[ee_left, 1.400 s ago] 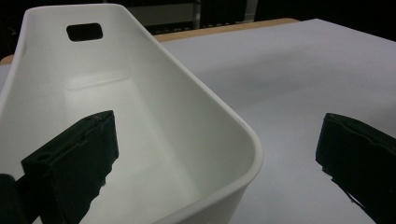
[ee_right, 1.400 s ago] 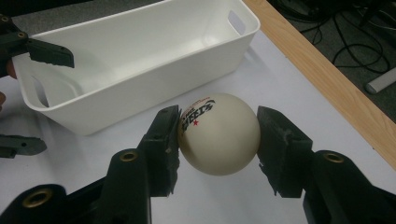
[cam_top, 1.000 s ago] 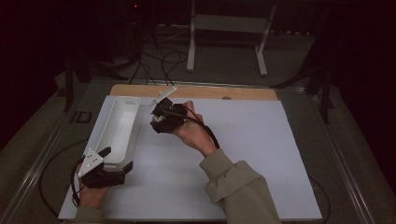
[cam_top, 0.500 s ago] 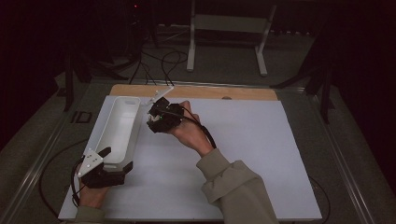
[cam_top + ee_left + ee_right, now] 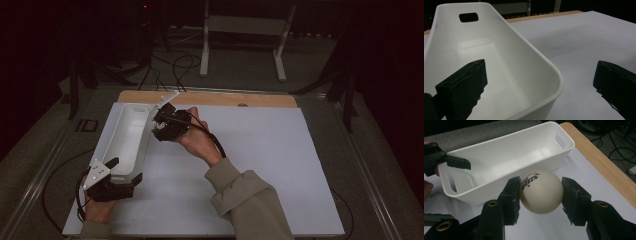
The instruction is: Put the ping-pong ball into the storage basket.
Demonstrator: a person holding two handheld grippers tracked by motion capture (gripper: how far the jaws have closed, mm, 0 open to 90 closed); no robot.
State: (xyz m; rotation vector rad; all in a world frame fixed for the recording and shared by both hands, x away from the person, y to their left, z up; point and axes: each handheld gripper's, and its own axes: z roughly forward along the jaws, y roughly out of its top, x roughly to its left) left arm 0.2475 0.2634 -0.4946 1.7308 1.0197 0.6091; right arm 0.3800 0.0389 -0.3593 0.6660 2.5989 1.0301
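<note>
A long white bin (image 5: pixel 125 137) lies on the left of the white table sheet (image 5: pixel 270 155), with nothing in it. My left gripper (image 5: pixel 117 176) sits at its near end and is open wide. In the left gripper view (image 5: pixel 540 72), one jaw hangs inside the bin (image 5: pixel 524 62) and the other outside over the sheet. My right gripper (image 5: pixel 162 122) is beside the bin's right rim near the far end. It is shut on a white ping-pong ball (image 5: pixel 541 191) with dark print and a red star. Just behind the ball is the bin (image 5: pixel 506 152).
A wooden strip (image 5: pixel 225 98) runs along the table's far edge. Behind it on the floor are a metal stand (image 5: pixel 245 30) and cables (image 5: pixel 170 65). The person's sleeve (image 5: pixel 250 200) crosses the near middle. The sheet's right half (image 5: pixel 300 150) is bare.
My right hand has crept a little to the left, toward the bin's right rim, with the ball still in its jaws. The left gripper has stayed where it was.
</note>
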